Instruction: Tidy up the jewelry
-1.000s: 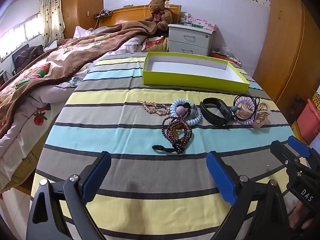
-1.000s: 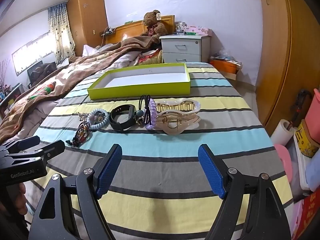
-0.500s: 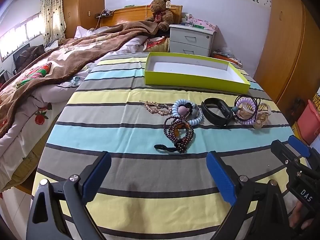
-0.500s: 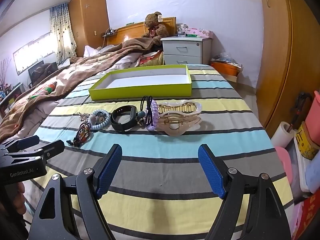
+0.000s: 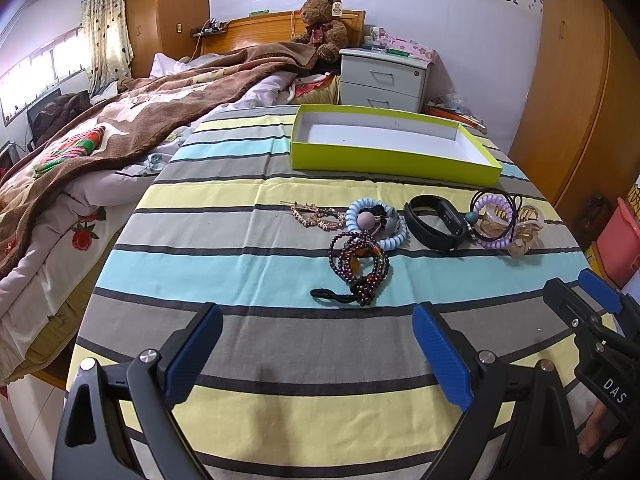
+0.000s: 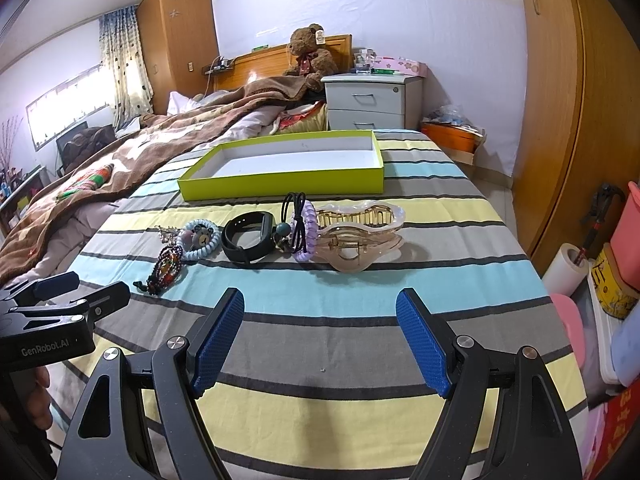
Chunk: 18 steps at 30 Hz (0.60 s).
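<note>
A row of jewelry lies across the striped tablecloth [image 5: 248, 364]: a gold hair pin [image 5: 316, 216], a pale blue coil tie [image 5: 378, 226], dark beaded bracelets [image 5: 360, 264], a black wristband [image 5: 434, 222], a purple coil tie [image 5: 496, 220] and a beige claw clip [image 6: 358, 236]. Behind them sits an empty lime-green box [image 5: 388, 144]. My left gripper [image 5: 316, 354] is open, hovering short of the beaded bracelets. My right gripper [image 6: 320, 342] is open too, short of the claw clip. Neither holds anything.
A bed with a brown blanket [image 5: 120, 128] lies to the left of the table. A grey nightstand [image 5: 384, 78] and teddy bear [image 5: 324, 28] stand behind. Wooden wardrobe doors [image 6: 560, 100] and storage bins [image 6: 624, 240] are to the right.
Both grippers have shifted only slightly; the jewelry and the box lie where they were. Both stay open.
</note>
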### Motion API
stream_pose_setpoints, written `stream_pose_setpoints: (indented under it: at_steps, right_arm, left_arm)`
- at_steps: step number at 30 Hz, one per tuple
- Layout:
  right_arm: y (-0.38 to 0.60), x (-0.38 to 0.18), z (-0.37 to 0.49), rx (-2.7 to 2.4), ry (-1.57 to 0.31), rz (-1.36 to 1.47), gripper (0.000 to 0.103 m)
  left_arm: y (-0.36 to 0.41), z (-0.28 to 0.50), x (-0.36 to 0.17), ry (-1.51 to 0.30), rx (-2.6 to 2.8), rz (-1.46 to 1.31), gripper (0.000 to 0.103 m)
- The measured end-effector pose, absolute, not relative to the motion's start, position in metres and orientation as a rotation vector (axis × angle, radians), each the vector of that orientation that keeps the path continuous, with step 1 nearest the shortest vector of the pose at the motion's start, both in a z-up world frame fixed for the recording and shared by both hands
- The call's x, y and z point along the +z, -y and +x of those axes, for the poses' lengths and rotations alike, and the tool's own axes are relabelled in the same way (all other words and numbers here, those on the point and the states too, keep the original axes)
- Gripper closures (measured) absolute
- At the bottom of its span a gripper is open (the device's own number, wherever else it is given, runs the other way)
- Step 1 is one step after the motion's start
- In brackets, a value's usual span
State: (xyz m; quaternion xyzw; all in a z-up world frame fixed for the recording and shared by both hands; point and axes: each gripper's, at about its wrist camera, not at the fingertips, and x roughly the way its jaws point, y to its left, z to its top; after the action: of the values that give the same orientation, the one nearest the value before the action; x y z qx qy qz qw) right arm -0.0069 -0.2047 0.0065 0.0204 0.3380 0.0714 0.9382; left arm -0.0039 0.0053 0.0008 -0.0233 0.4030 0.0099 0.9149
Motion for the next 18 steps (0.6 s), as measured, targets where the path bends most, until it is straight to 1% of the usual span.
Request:
stream_pose_setpoints:
  at_steps: [18]
  right_arm:
    - [0.2034, 0.0071, -0.0079, 0.152, -0.690, 0.041, 0.025]
  left_arm:
    - [-0.0059, -0.0041, -0.0007, -0.833, 0.020, -0.044, 0.006]
